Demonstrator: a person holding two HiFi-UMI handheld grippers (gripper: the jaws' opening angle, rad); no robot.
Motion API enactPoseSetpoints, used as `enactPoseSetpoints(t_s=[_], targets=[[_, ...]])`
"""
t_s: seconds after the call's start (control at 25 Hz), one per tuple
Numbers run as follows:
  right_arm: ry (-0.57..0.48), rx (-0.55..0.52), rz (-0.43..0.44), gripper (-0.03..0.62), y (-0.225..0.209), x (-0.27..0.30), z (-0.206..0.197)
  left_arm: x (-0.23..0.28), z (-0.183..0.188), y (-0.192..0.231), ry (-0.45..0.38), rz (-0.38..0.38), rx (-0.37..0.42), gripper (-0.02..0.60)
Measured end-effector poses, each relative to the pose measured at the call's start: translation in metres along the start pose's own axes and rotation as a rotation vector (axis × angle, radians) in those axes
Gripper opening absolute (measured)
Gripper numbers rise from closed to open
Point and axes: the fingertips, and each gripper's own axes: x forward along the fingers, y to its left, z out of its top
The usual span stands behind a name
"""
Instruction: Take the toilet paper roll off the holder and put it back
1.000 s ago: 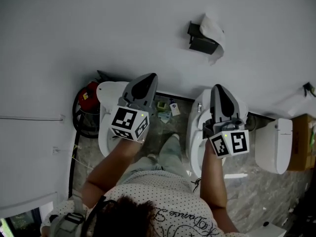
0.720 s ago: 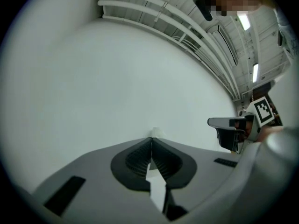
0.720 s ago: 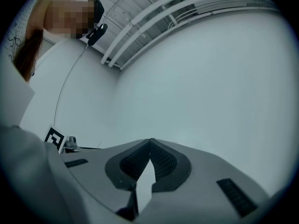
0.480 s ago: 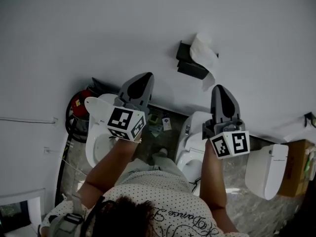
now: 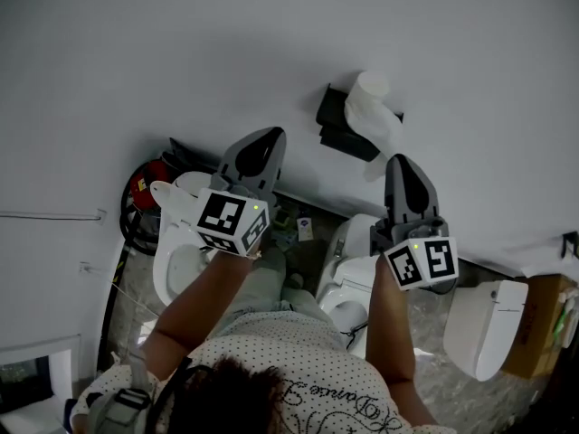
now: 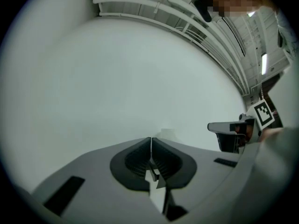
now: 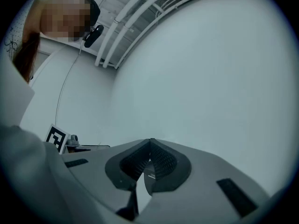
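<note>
A white toilet paper roll (image 5: 369, 102) sits on a black wall holder (image 5: 336, 129) on the pale wall, with a loose sheet hanging down at its right. My left gripper (image 5: 266, 137) is below and left of the holder, shut and holding nothing. My right gripper (image 5: 401, 163) is just below the hanging sheet, also shut and holding nothing. Both gripper views show only the bare wall ahead of closed jaws (image 6: 151, 139) (image 7: 150, 142); in the left gripper view the tip of the roll (image 6: 167, 132) peeks above the jaws.
Far below, white toilets (image 5: 357, 283) (image 5: 174, 247) (image 5: 478, 319) stand on a marbled floor. A red object with black hose (image 5: 140, 193) lies at the left. A cardboard box (image 5: 543, 324) is at the right edge. The person's arms and dotted shirt (image 5: 289, 369) fill the bottom.
The head view has shifted, so the holder and roll now sit lower and closer to both grippers. Both grippers stay shut and point at the wall.
</note>
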Motion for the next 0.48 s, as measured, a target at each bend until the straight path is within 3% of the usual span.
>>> enactPoseSetpoints(t_s=[0.28,0.48], targets=[[0.024,0.012,-0.027,0.008,-0.013,0.016,0.003,0.036,0.004,-0.002,0.000,-0.061,-0.006,0.005],[0.060,0.021,-0.044,0.002,-0.022,0.056,-0.015,0.077,-0.010,0.024,0.011,-0.121,-0.012,0.005]])
